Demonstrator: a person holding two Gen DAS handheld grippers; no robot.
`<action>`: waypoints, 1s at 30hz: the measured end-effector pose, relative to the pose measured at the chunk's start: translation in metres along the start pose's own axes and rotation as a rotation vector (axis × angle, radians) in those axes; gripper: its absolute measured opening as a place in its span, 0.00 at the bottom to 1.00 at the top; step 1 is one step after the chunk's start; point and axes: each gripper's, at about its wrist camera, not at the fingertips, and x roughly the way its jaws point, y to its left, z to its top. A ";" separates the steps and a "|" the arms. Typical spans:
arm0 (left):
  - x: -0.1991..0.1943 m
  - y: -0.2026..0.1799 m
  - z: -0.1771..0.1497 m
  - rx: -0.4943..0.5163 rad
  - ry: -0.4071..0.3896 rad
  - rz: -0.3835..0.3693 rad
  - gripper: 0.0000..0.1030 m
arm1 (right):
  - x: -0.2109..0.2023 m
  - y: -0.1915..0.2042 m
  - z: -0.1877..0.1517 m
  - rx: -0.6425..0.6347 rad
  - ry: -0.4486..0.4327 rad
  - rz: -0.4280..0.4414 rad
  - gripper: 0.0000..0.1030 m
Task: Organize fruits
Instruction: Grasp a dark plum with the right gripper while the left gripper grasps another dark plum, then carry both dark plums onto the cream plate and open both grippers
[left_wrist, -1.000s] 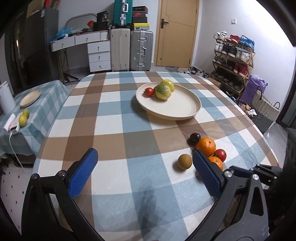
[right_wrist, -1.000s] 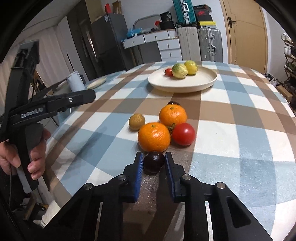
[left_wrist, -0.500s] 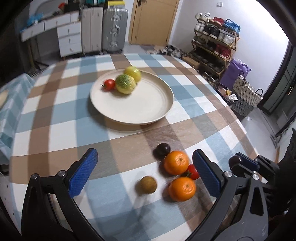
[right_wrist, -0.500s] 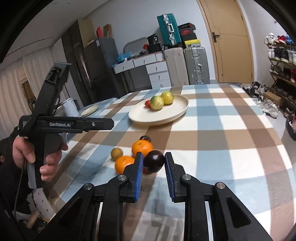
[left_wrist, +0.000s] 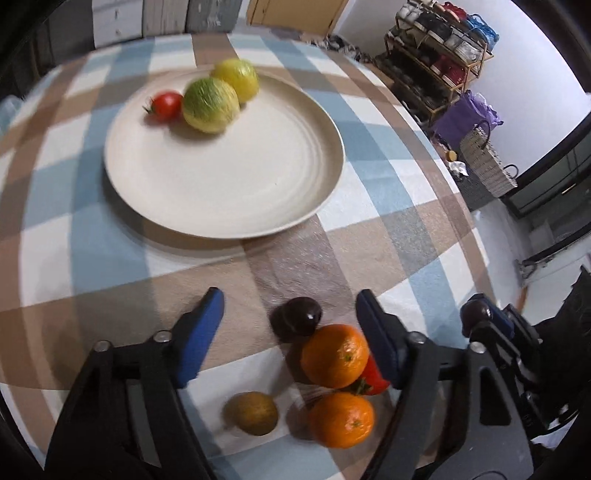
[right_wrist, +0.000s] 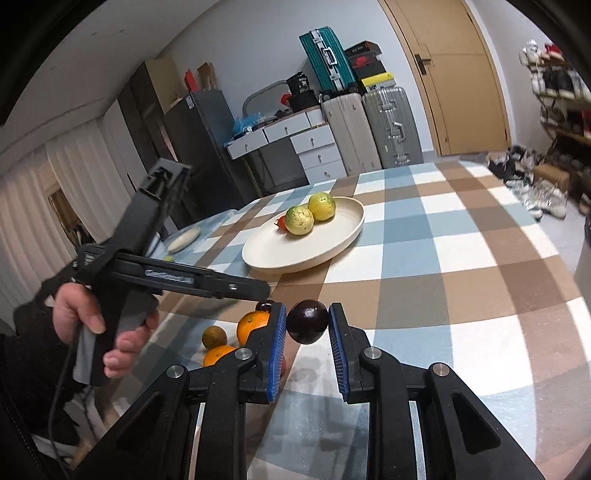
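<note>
dark plum (right_wrist: 307, 322): clamped in right tongs (right_wrist: 307, 332), lifted | oranges (left_wrist: 335, 355): on cloth | plate (left_wrist: 229, 192): three fruits

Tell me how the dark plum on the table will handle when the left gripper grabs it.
The plum looks round and glossy, so it may roll or slip if the left gripper closes off-centre. It touches an orange, so a nudge could shift that too. It is small and probably light; the right gripper holds a similar one.

Only blurred, unreadable lettering shows, on the left gripper (right_wrist: 236, 286) side bar.
</note>
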 end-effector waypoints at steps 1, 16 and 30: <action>0.003 0.000 0.001 -0.003 0.016 -0.007 0.57 | 0.000 0.000 0.000 0.003 -0.001 0.008 0.23; 0.009 -0.012 0.001 0.048 0.053 -0.017 0.20 | -0.001 -0.015 0.000 0.089 -0.014 0.082 0.23; -0.047 -0.006 0.014 0.074 -0.080 -0.091 0.20 | 0.009 -0.005 0.004 0.023 0.028 0.030 0.23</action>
